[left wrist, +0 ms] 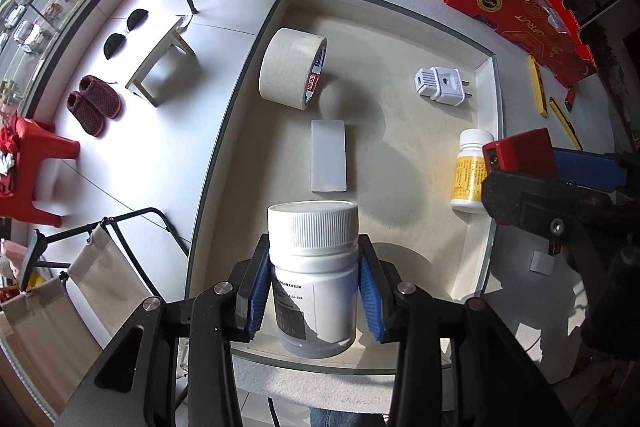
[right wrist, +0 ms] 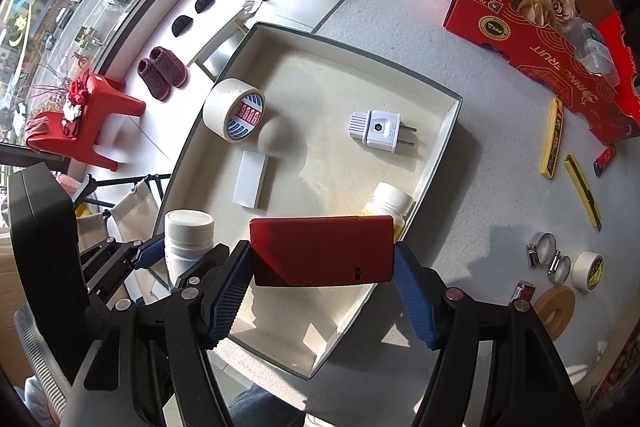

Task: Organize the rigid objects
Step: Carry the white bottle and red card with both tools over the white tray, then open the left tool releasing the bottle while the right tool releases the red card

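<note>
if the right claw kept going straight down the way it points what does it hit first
Most likely the tray floor: the right claw holds a red box above a bare patch, beside the yellow-label bottle. Depth is hard to judge.

Both tongs (left wrist: 314, 291) (right wrist: 322, 269) point down — clamped (blue pads).

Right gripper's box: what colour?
Dark red box, clearest in the right wrist view.
</note>
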A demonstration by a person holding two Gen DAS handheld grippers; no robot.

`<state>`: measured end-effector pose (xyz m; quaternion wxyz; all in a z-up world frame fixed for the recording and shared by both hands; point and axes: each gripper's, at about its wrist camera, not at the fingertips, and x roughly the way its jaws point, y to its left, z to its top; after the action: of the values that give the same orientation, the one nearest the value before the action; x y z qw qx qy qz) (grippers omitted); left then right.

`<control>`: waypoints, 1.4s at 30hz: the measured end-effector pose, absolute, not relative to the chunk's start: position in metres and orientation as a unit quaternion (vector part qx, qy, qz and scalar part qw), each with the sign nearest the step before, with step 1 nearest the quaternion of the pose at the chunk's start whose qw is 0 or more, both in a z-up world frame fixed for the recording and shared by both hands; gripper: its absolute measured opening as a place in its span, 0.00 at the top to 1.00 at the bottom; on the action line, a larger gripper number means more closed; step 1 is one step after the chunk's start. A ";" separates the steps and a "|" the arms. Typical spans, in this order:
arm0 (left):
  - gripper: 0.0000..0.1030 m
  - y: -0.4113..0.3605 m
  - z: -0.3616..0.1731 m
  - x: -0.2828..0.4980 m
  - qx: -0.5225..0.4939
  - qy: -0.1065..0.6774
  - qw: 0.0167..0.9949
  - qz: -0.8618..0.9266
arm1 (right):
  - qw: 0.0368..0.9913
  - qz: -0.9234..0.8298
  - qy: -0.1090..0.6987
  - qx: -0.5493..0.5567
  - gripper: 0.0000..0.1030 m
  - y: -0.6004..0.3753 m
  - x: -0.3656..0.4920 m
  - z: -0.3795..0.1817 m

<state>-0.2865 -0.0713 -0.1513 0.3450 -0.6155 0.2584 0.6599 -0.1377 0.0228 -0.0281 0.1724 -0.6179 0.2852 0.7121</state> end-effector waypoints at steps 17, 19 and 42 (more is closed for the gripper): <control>0.58 -0.057 -0.159 -0.290 -0.622 0.266 0.335 0.656 | 0.180 0.709 0.279 -0.622 0.31 0.043 -0.154 -0.037; 0.58 -0.056 -0.161 -0.290 -0.622 0.269 0.335 0.655 | 0.180 0.707 0.279 -0.624 0.31 0.044 -0.153 -0.039; 0.58 -0.052 -0.183 -0.291 -0.636 0.268 0.328 0.645 | 0.171 0.718 0.202 -0.644 0.31 0.038 -0.172 -0.058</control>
<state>-0.2910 -0.0517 -0.1828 0.3279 -0.6364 0.2683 0.6446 -0.1721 0.0377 -0.0579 0.1710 -0.6441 0.2016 0.7178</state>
